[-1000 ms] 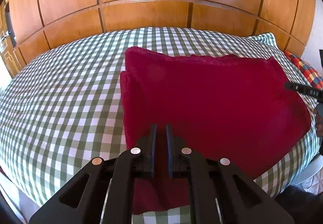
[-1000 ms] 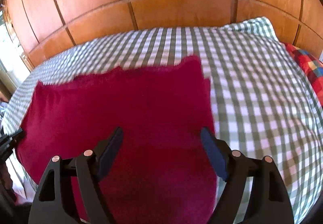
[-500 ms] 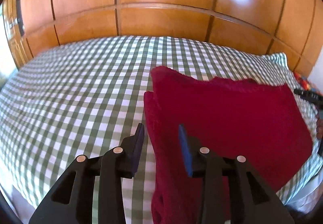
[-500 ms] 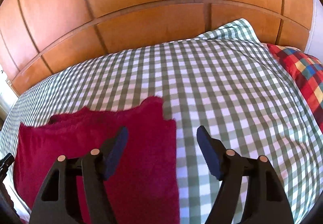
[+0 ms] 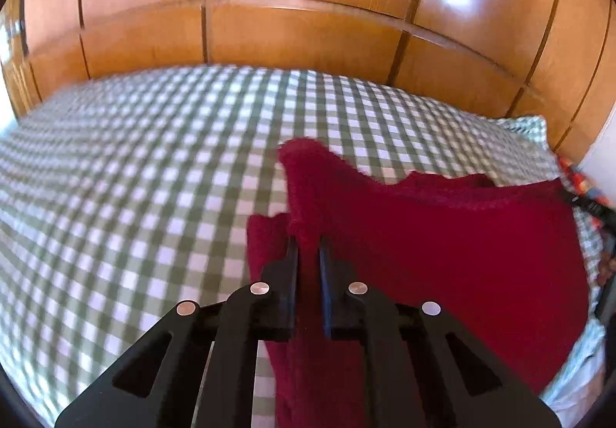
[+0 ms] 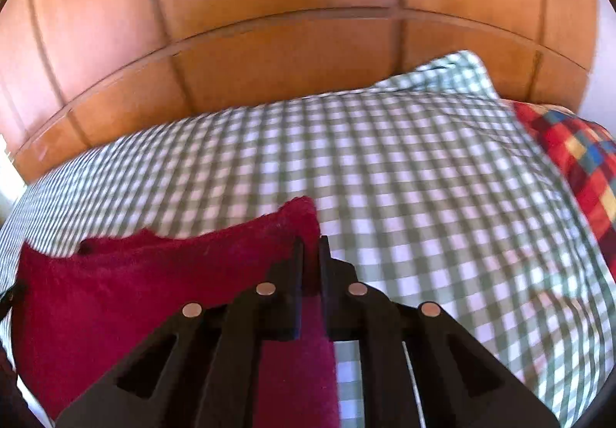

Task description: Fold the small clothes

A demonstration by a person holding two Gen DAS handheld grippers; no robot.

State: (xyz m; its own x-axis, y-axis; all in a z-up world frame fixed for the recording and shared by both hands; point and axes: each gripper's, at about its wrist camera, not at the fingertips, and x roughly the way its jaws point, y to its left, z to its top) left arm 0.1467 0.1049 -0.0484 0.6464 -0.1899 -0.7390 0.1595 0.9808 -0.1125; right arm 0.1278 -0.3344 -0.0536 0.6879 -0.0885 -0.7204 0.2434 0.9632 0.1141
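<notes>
Both claws are pinching the red cloth [image 5: 442,254] lying on the checked bedspread [image 5: 134,177]: left gripper [image 5: 308,254] on its left edge, right gripper [image 6: 311,254] on its right edge; bare bedspread is lying beyond both edges.

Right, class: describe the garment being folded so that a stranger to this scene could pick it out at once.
Start at the bed with the green-and-white checked bedsheet, in front of the wooden panelled wall. On the sheet lies a fuzzy dark red knitted garment, pinched at either end by a black gripper. It is the only plain-coloured cloth; the pillow beside it is multicoloured checks.
</notes>
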